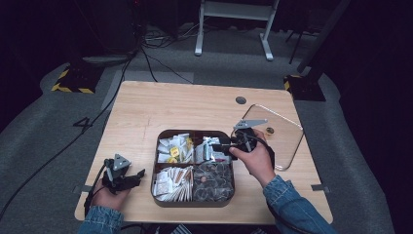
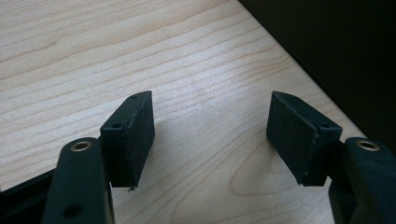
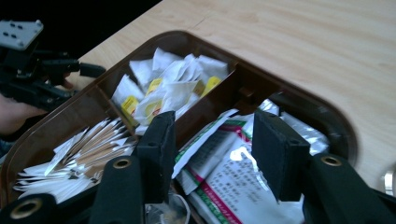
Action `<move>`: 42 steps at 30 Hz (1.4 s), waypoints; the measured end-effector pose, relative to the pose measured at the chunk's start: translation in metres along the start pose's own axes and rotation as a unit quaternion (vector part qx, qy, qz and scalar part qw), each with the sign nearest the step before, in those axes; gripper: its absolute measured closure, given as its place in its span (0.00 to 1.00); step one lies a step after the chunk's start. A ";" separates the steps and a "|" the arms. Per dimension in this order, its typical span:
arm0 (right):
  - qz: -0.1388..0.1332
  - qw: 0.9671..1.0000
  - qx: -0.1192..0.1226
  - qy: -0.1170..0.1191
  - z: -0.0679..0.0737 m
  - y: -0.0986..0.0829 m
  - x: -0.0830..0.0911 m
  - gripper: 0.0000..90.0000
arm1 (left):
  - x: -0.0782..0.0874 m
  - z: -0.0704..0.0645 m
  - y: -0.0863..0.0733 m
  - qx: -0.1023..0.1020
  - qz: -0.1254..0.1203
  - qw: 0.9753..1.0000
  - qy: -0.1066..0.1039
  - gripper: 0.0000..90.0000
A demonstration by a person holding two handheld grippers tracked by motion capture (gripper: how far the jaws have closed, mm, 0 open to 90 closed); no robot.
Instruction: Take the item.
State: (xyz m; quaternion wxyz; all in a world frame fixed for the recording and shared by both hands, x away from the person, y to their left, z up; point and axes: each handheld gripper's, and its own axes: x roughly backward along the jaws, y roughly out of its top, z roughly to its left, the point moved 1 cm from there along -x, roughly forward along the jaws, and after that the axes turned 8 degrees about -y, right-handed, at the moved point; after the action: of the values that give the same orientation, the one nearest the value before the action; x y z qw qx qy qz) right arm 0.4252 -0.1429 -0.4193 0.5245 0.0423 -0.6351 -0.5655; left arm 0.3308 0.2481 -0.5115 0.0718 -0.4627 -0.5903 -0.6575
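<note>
over brown rounded tray (image 1: pixel 163 200): right gripper (image 3: pixel 212 149) jaws wide above glossy foil sachets (image 3: pixel 233 172); left gripper (image 2: pixel 210 135) jaws wide over woodgrain table (image 2: pixel 93 56).

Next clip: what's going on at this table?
A person works over a brown four-compartment tray of packets. The right hand-held gripper hangs open over the far right compartment, its jaws on either side of silver sachets with green and red print, none gripped yet. The left hand-held gripper rests open on the wooden table left of the tray, holding nothing. The tray's clear lid lies on the table to the right.
</note>
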 end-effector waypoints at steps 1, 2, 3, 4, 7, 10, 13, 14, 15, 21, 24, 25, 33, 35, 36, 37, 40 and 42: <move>0.005 1.000 0.001 0.004 0.002 -0.001 -0.003 0.58 | 0.000 0.000 0.000 0.000 0.000 1.000 0.000 0.36; 0.010 1.000 0.002 0.006 0.004 -0.002 -0.006 0.59 | 0.000 0.000 0.000 0.000 0.000 1.000 0.000 0.37; 0.014 1.000 0.002 0.009 0.006 -0.003 -0.008 0.59 | 0.000 0.000 0.000 0.000 0.000 1.000 0.000 0.37; 0.018 1.000 0.003 0.011 0.007 -0.004 -0.011 0.59 | 0.000 0.000 0.000 0.000 0.000 1.000 0.000 0.37; 0.028 0.999 0.003 0.014 0.009 -0.006 -0.017 0.59 | 0.000 0.000 0.000 0.000 0.000 1.000 0.001 0.37; 0.037 0.999 0.005 0.015 0.011 -0.007 -0.021 0.60 | 0.000 0.000 0.000 0.000 0.000 1.000 0.000 0.37; 0.048 0.999 0.006 0.018 0.014 -0.009 -0.026 0.63 | 0.000 0.000 0.000 0.000 0.000 1.000 0.000 0.37; 0.049 0.999 0.007 0.019 0.015 -0.009 -0.027 0.64 | 0.000 0.000 0.000 0.000 0.000 1.000 0.000 0.36; 0.052 0.998 0.010 0.017 0.016 -0.009 -0.030 0.66 | 0.000 0.000 0.000 0.000 0.000 1.000 0.000 0.37; 0.073 0.997 0.018 0.015 0.022 -0.010 -0.042 0.76 | 0.000 0.000 0.000 0.000 0.000 1.000 0.001 0.37; 0.084 0.996 0.025 0.014 0.024 -0.010 -0.048 0.80 | 0.000 0.000 0.000 0.000 0.000 1.000 0.001 0.37; 0.087 0.996 0.023 0.016 0.025 -0.011 -0.049 0.81 | 0.000 0.000 0.000 0.000 0.000 1.000 0.001 0.37; 0.096 0.995 0.019 0.002 0.024 -0.013 -0.052 0.95 | 0.000 0.000 0.000 0.000 0.000 1.000 0.001 0.37; 0.096 0.995 0.014 0.001 0.023 -0.013 -0.051 0.96 | 0.000 0.000 0.000 0.000 0.000 1.000 0.001 0.37; 0.096 0.995 0.011 0.000 0.023 -0.013 -0.051 0.97 | 0.000 0.000 0.000 0.000 0.000 1.000 0.001 0.37; 0.096 0.995 0.011 0.000 0.024 -0.013 -0.051 0.97 | 0.000 0.000 0.000 0.000 0.000 1.000 0.001 0.37; 0.092 0.996 0.009 -0.002 0.024 -0.012 -0.049 0.97 | 0.000 0.000 0.000 0.000 0.000 1.000 0.001 0.37; 0.090 0.996 0.008 -0.002 0.024 -0.011 -0.047 0.98 | 0.000 0.000 0.000 0.000 0.000 1.000 0.001 0.37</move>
State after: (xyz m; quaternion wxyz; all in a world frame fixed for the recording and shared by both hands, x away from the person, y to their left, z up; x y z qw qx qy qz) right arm 0.4229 -0.1000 -0.4520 0.5716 -0.0121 -0.6419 -0.5109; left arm 0.3307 0.2479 -0.5115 0.0721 -0.4624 -0.5900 -0.6580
